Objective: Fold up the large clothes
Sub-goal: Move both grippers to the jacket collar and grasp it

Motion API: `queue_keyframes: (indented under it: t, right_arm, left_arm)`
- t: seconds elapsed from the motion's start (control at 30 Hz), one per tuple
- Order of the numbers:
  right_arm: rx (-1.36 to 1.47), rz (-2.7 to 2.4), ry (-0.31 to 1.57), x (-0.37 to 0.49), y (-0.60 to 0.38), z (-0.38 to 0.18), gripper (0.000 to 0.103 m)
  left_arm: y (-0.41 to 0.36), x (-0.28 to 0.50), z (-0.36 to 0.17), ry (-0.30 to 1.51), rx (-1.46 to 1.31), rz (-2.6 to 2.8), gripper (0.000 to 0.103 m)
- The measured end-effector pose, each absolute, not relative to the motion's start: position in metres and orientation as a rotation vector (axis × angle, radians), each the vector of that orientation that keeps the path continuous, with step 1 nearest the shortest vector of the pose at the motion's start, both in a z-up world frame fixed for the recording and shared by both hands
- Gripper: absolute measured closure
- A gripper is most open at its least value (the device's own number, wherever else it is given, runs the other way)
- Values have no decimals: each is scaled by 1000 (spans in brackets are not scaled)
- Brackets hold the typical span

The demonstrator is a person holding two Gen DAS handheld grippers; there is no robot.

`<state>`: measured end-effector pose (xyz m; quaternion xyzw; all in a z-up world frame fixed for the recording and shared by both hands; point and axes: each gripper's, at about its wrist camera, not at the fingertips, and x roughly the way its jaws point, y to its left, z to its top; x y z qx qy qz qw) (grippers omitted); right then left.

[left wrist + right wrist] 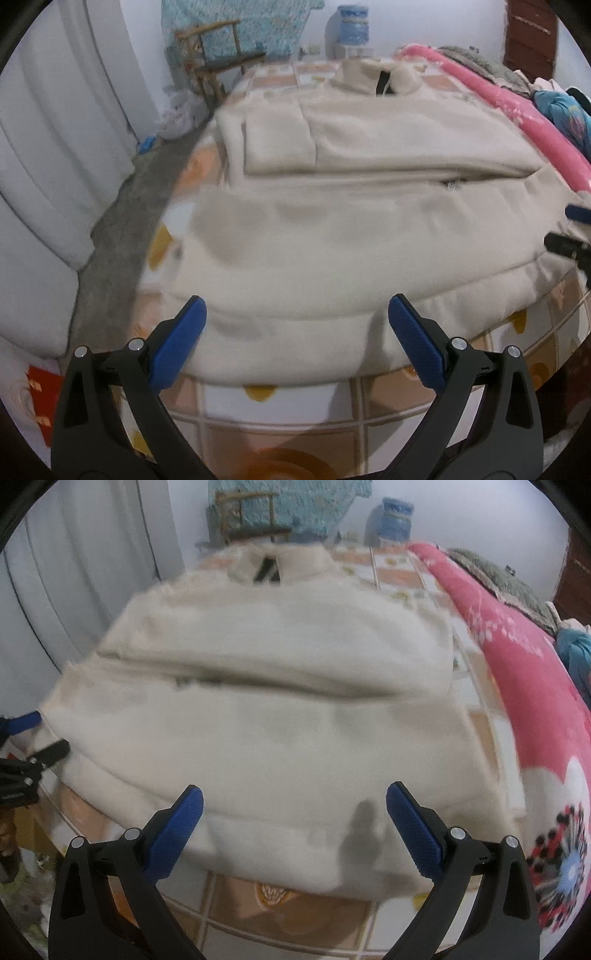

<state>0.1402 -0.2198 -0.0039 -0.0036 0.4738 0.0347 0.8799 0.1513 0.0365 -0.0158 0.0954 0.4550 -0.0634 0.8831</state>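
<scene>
A large cream sweater [332,229] lies flat on the bed, collar at the far end, both sleeves folded across its middle. It also shows in the right wrist view [280,716]. My left gripper [297,310] is open and empty, just above the hem at the near left. My right gripper [294,797] is open and empty above the hem at the near right. The right gripper's tips show at the right edge of the left wrist view [569,232]. The left gripper's tips show at the left edge of the right wrist view [37,734].
The bed has a tiled orange and white sheet [280,424]. A pink blanket [517,672] runs along its right side. A white curtain [48,155] hangs left of a grey floor strip [125,221]. A wooden chair [218,59] and a water bottle [352,24] stand beyond.
</scene>
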Motion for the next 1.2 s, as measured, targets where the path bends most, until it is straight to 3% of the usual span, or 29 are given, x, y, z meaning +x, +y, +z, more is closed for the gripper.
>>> queue_keyframes:
  t: [0.3, 0.47, 0.8, 1.1, 1.13, 1.2]
  right_arm:
    - [-12, 175, 851, 195, -257, 70, 7]
    - [66, 232, 874, 271, -285, 93, 6]
    - [349, 295, 1065, 448, -307, 53, 7]
    - [445, 279, 1177, 536, -303, -12, 24]
    - [451, 286, 1191, 542, -301, -19, 28]
    - [451, 293, 1209, 549, -297, -28, 39]
  left_arm:
    - [31, 220, 44, 921, 65, -274, 7]
    - [10, 286, 79, 798, 97, -296, 8]
    - [-54, 441, 72, 772, -14, -303, 13]
    - [-75, 534, -2, 984, -153, -260, 49]
    - [-76, 538, -8, 997, -143, -253, 51]
    - [-77, 541, -15, 1006, -133, -251, 65]
